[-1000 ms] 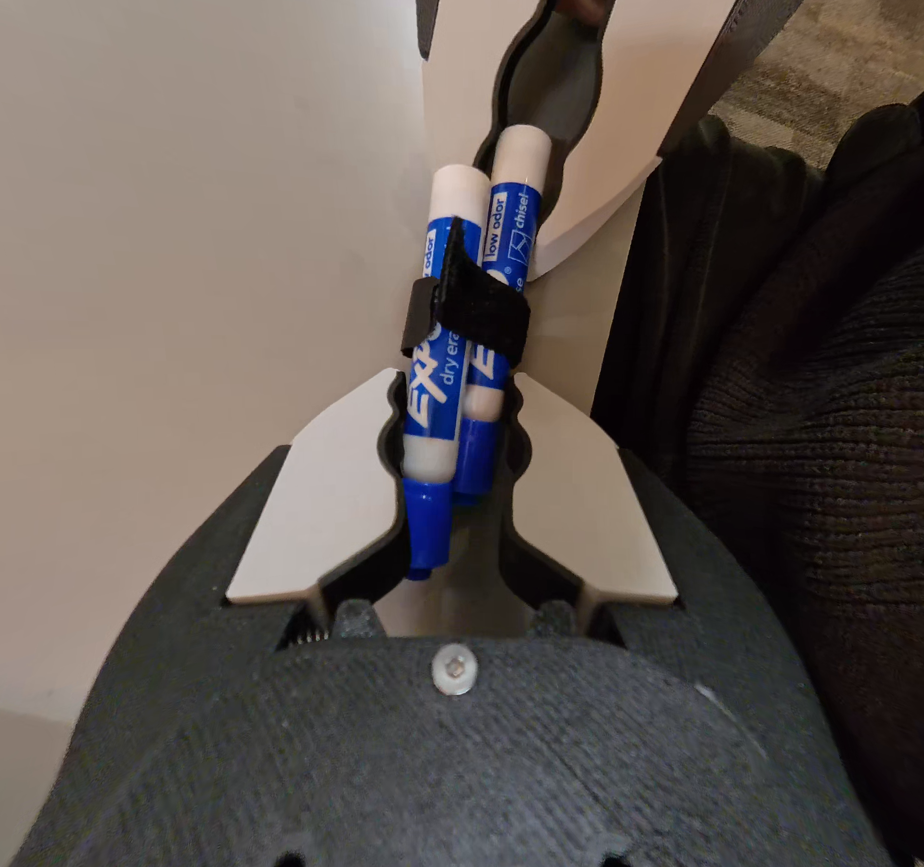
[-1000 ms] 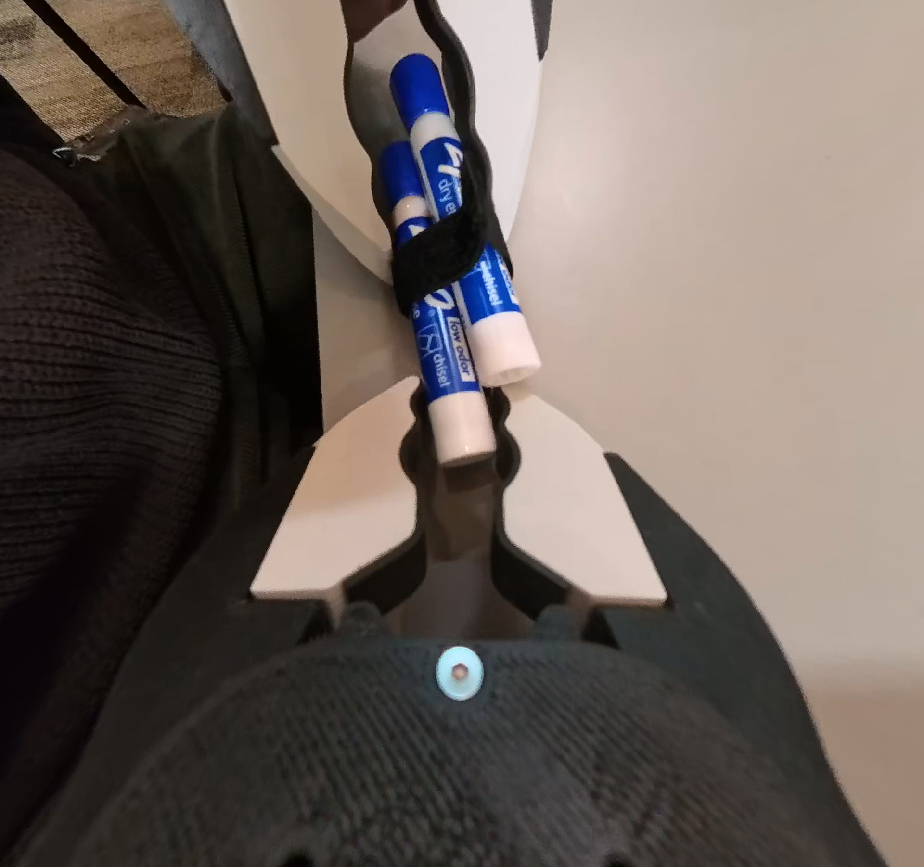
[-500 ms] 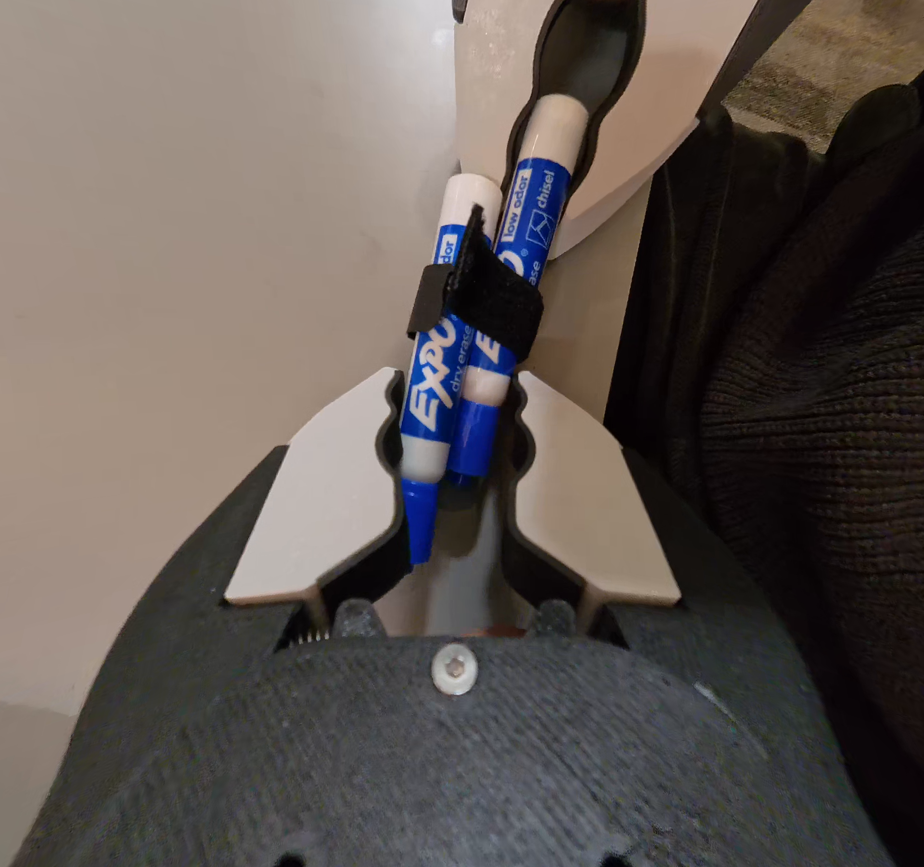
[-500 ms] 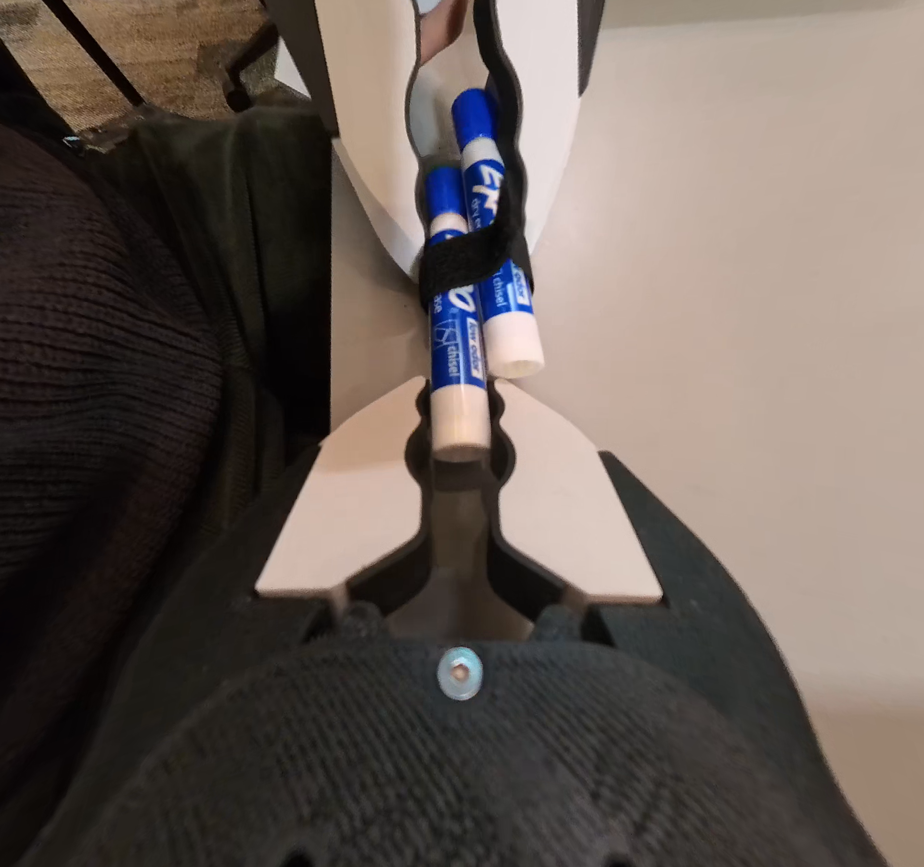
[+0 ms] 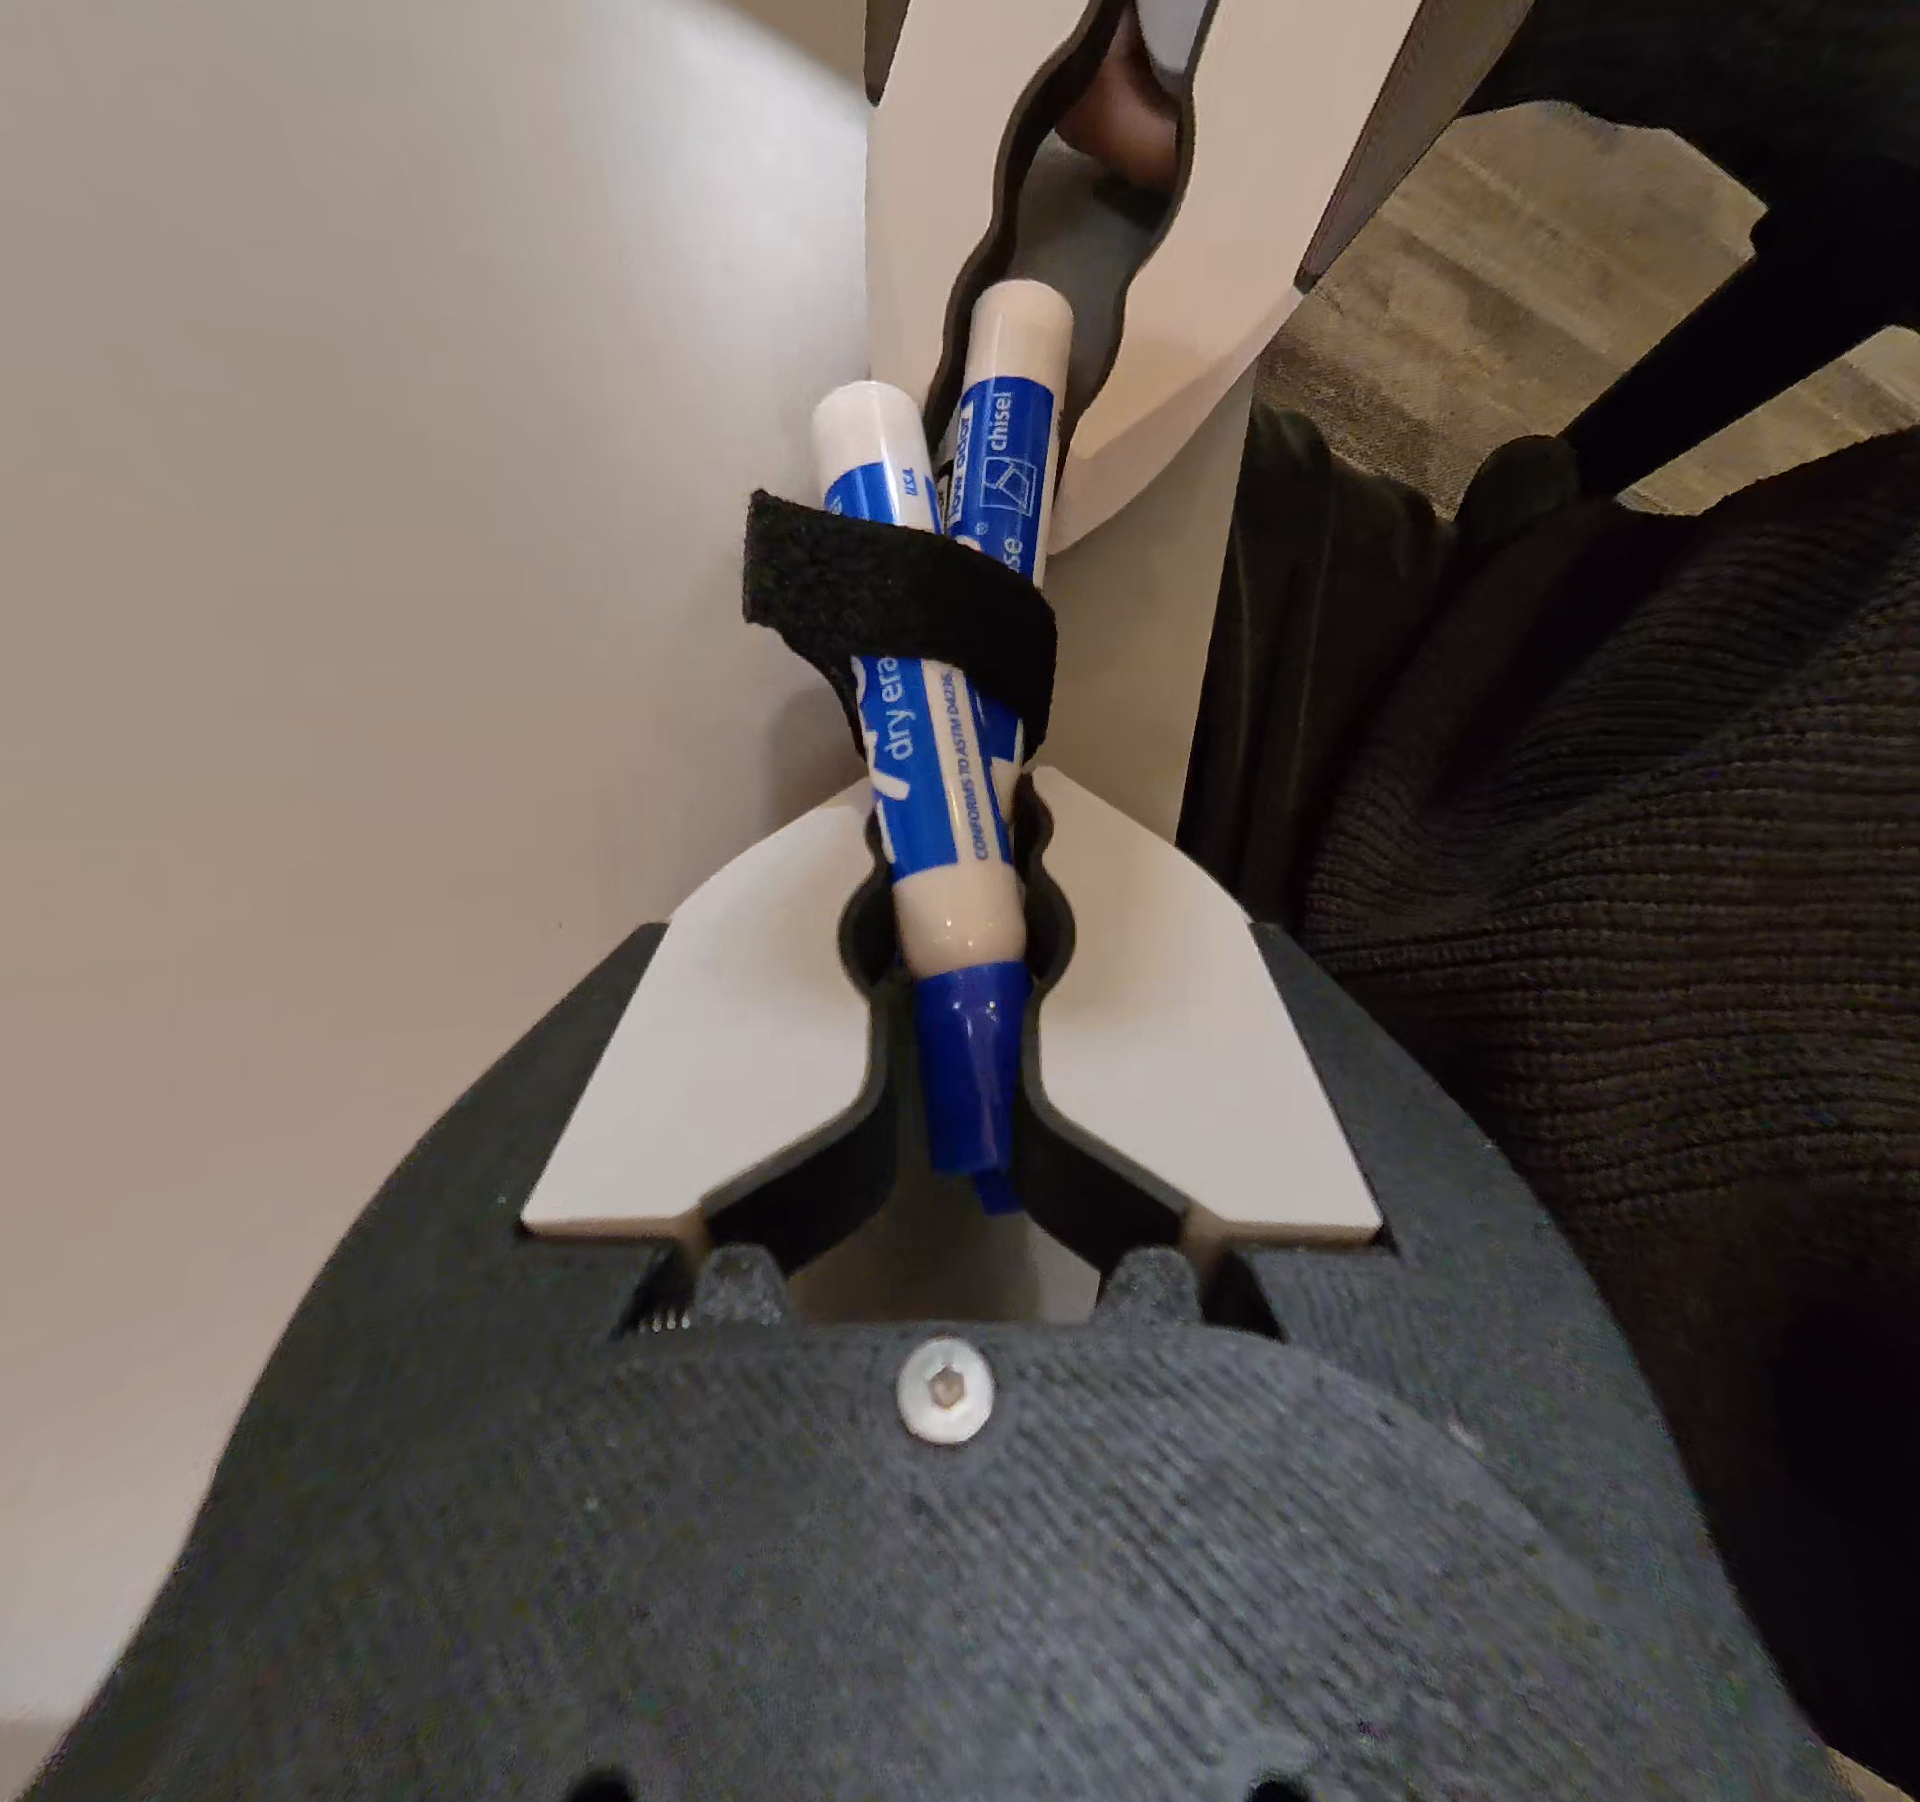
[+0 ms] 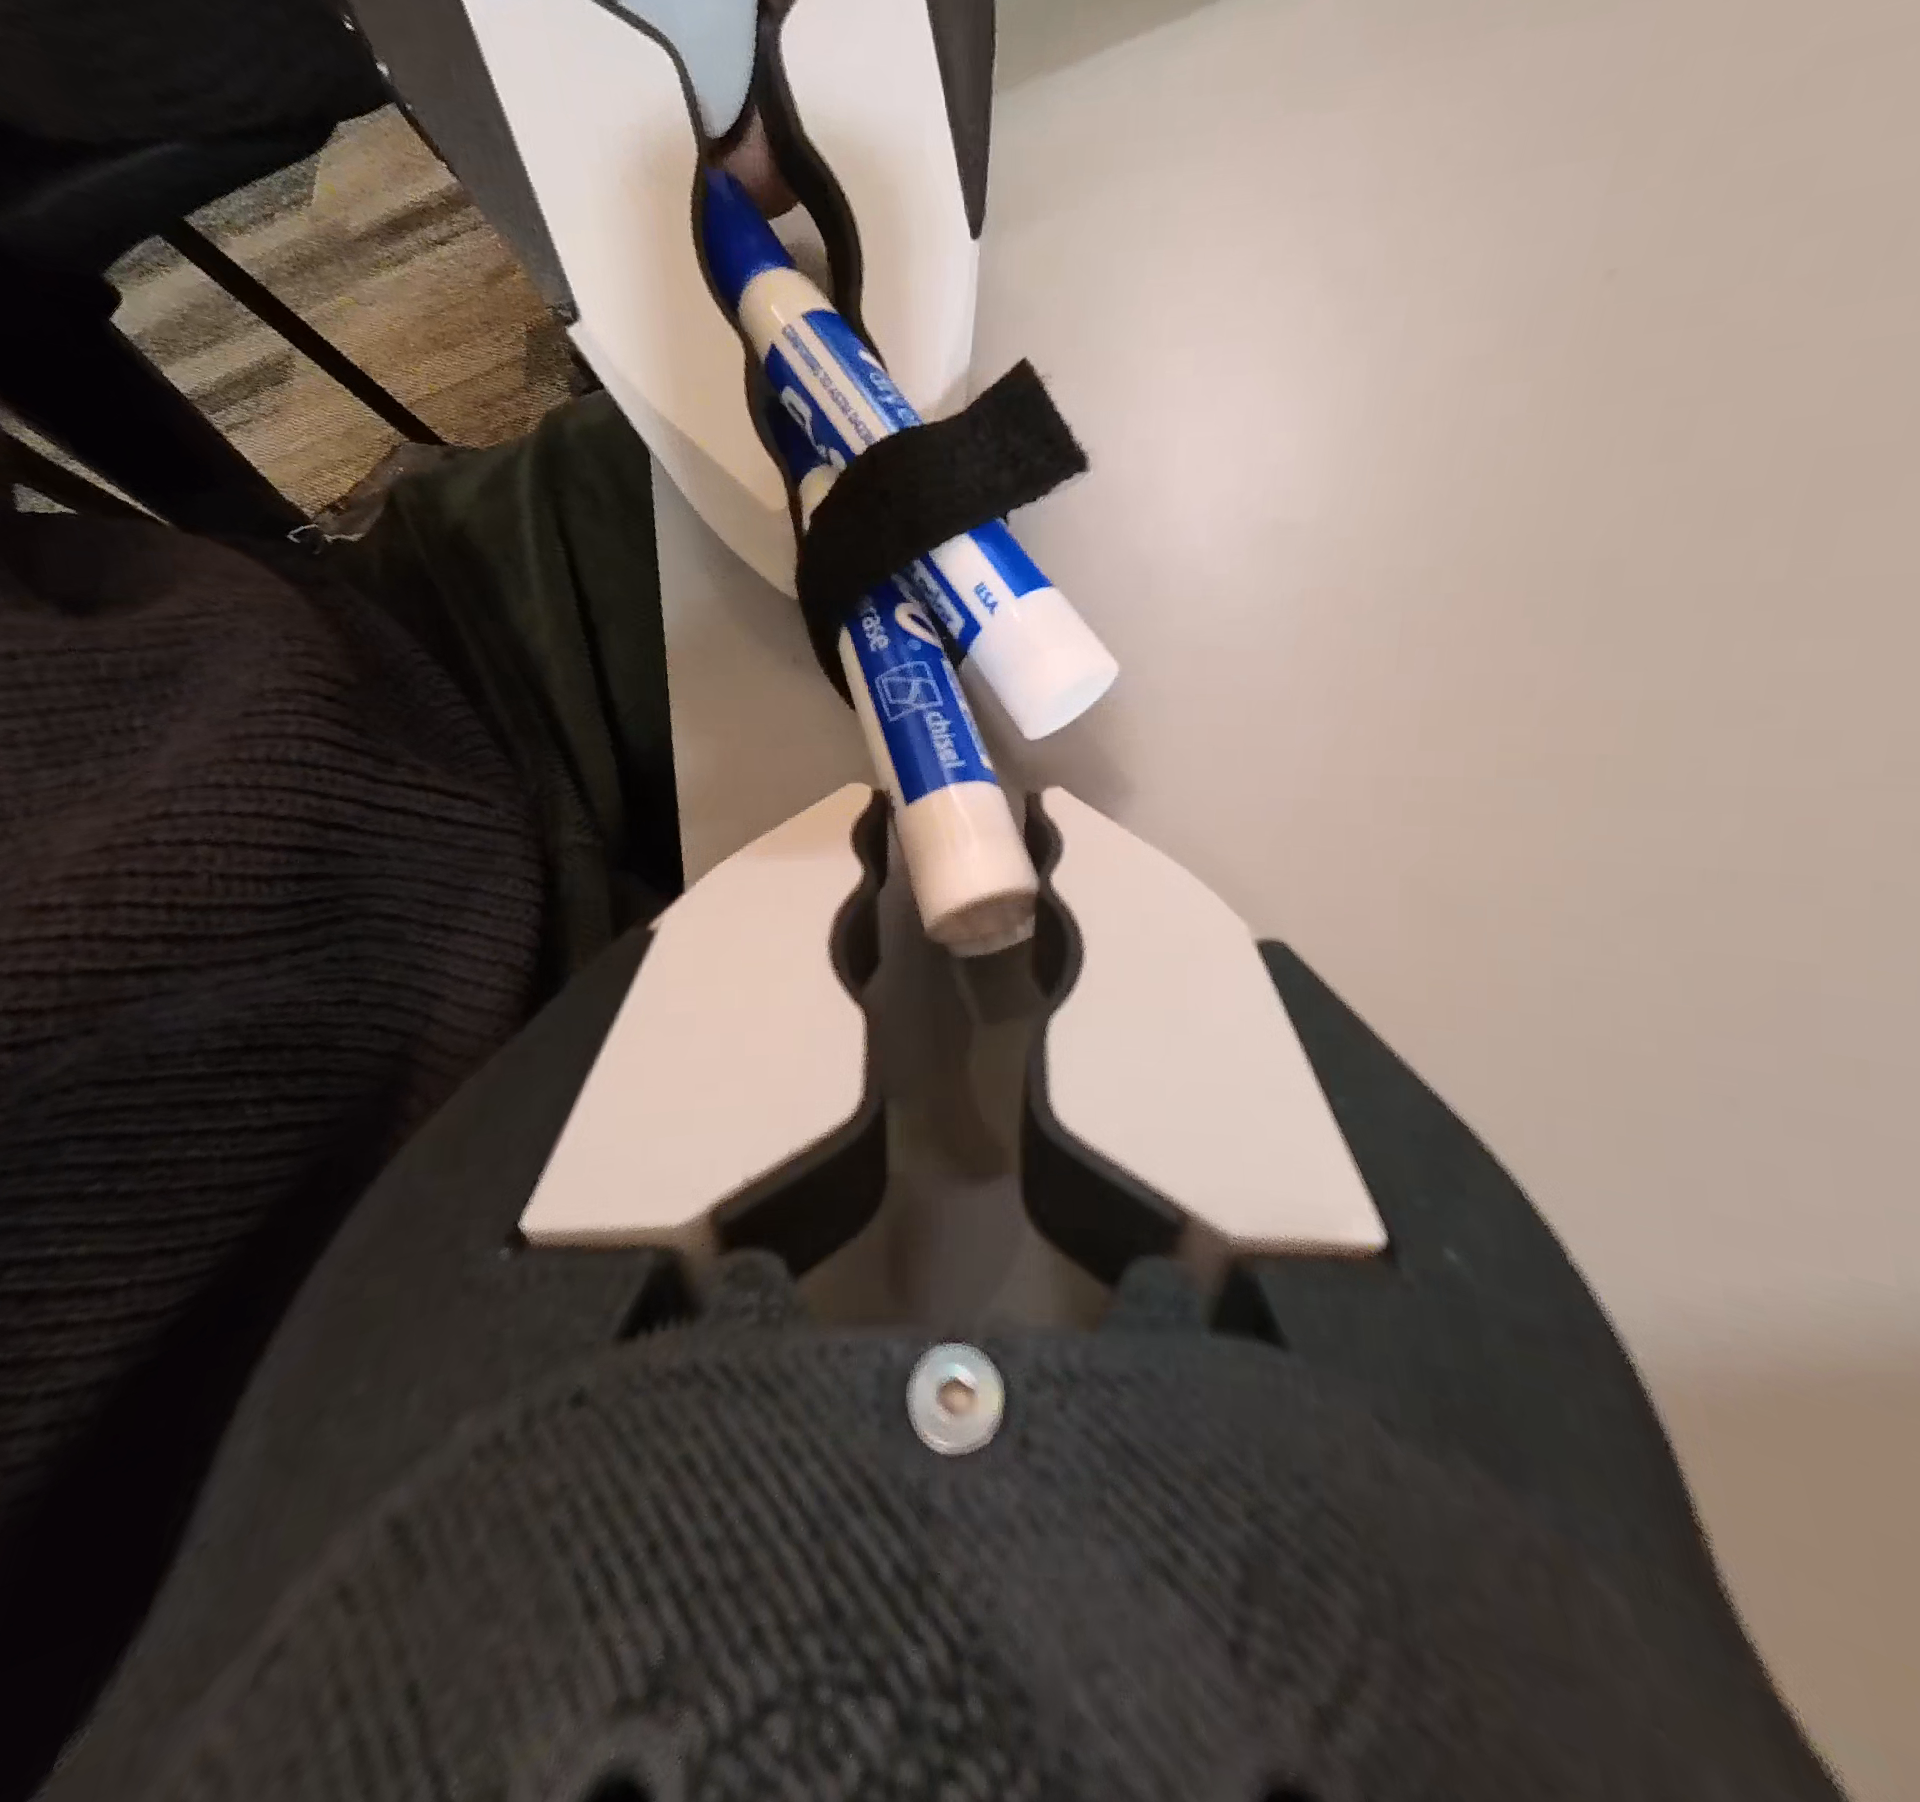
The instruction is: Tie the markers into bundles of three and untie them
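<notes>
Two blue-and-white dry-erase markers are bound side by side by a black hook-and-loop strap (image 5: 894, 599). My left gripper (image 5: 951, 802) is shut on the upper marker (image 5: 940, 817) just ahead of its blue cap (image 5: 966, 1077); both pads press its barrel. It also shows in the right wrist view (image 6: 862, 422). My right gripper (image 6: 956, 802) is open. The white butt end of the other marker (image 6: 961, 869) stands between its fingers and leans on the right one, with a gap on the left. That gripper shows in the left wrist view (image 5: 1023, 422). The strap's tail (image 6: 997, 422) sticks out sideways.
A pale tabletop (image 5: 364, 505) lies under both grippers, its edge close beside them. A person in dark knitted clothing (image 5: 1558, 921) sits right at that edge. Patterned carpet (image 5: 1455, 298) and dark furniture legs (image 6: 291, 339) lie beyond. The grippers' ends are close to 6 cm from one another.
My left jaws were wide around both markers' cap ends; they have closed onto one marker. My right jaws have eased apart from the other marker's butt end. The bundle has twisted and the strap's tail swung out.
</notes>
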